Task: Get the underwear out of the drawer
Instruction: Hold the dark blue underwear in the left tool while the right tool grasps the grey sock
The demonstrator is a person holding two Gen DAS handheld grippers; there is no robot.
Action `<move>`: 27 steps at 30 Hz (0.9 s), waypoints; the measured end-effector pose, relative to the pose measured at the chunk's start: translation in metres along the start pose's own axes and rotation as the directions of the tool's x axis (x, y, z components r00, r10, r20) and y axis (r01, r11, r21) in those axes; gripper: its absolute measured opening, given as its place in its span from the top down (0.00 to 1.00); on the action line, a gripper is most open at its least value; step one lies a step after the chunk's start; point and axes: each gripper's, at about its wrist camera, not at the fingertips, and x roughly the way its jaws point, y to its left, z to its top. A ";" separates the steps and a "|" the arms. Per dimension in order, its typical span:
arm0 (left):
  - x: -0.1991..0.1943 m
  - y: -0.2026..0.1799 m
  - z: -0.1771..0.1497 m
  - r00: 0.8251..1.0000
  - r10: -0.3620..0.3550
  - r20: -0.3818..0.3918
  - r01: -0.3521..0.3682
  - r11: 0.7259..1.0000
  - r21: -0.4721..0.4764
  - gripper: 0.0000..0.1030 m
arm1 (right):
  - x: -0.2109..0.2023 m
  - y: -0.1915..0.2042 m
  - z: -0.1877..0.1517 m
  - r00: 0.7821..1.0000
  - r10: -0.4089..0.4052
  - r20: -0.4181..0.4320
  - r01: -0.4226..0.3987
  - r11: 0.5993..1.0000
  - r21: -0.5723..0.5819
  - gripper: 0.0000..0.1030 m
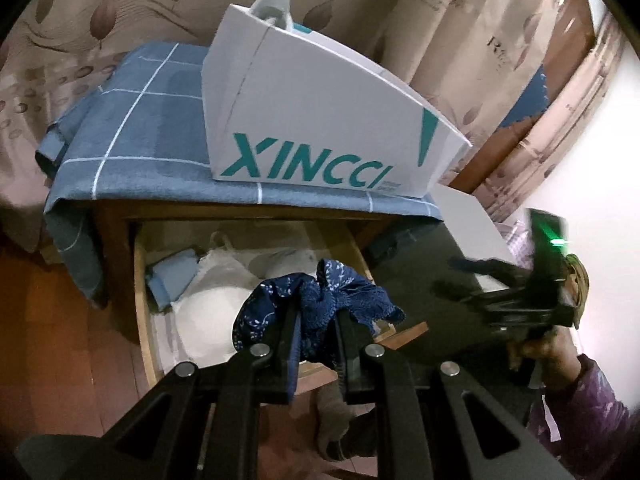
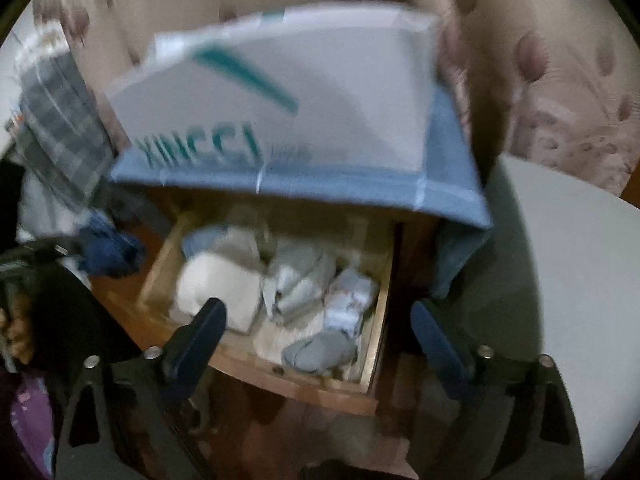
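Underwear [image 1: 316, 304]: dark blue, bunched, lifted above the open drawer [image 1: 140, 280].
Left gripper [image 1: 318, 320]: clamped on the underwear, tilted down.
Right gripper [image 2: 320, 320]: jaws wide, nothing between, over the drawer's folded clothes [image 2: 304, 280].
Writing: "XINCCI" on the white box [image 1: 320, 120].

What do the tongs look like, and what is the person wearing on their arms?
Both tongs are black. The left tongs have two flat black fingers on hinged bars with round silver bolts. The right tongs have the same bars and bolts, with dark bluish pads. From the left camera, the right tongs carry a black box with a green light. The person wears a purple patterned sleeve.
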 end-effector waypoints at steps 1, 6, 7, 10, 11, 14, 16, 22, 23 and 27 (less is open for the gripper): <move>0.000 -0.001 0.000 1.000 -0.005 0.003 0.005 1.000 0.006 0.86 | 0.012 0.003 0.000 0.999 -0.004 -0.040 0.004 1.000 0.002 0.25; 0.001 -0.001 0.001 0.999 -0.045 0.009 0.045 0.999 0.007 0.86 | 0.068 0.012 -0.004 0.976 -0.004 -0.216 0.013 0.999 0.041 0.29; 0.001 0.001 0.001 0.999 -0.052 0.007 0.052 0.999 -0.001 0.86 | 0.079 0.012 -0.006 0.969 -0.008 -0.245 0.022 0.998 0.052 0.29; 0.001 0.002 0.001 0.998 -0.057 0.007 0.057 0.998 -0.007 0.86 | 0.106 0.010 -0.012 0.948 -0.016 -0.318 0.040 0.997 0.069 0.39; 0.002 0.002 0.001 0.998 -0.063 0.005 0.063 0.998 -0.006 0.86 | 0.114 0.008 -0.015 0.941 -0.023 -0.338 0.051 0.996 0.074 0.41; 0.004 0.001 0.000 0.998 -0.064 -0.001 0.064 0.998 0.001 0.86 | 0.130 0.001 -0.019 0.924 0.002 -0.383 0.048 0.991 0.122 0.41; 0.005 0.000 0.000 0.998 -0.070 -0.005 0.070 0.998 0.005 0.86 | 0.134 0.000 -0.021 0.919 -0.006 -0.395 0.059 0.991 0.123 0.41; 0.008 -0.002 0.000 0.997 -0.074 -0.016 0.074 0.997 0.005 0.86 | 0.152 -0.002 -0.026 0.895 0.019 -0.445 0.051 0.988 0.145 0.41; 0.008 -0.002 0.000 0.997 -0.073 -0.019 0.073 0.997 0.006 0.86 | 0.157 -0.004 -0.028 0.887 0.025 -0.461 0.053 0.986 0.156 0.41; 0.010 -0.003 0.000 0.997 -0.069 -0.028 0.069 0.998 0.008 0.86 | 0.169 -0.009 -0.034 0.875 0.057 -0.481 0.043 0.980 0.193 0.53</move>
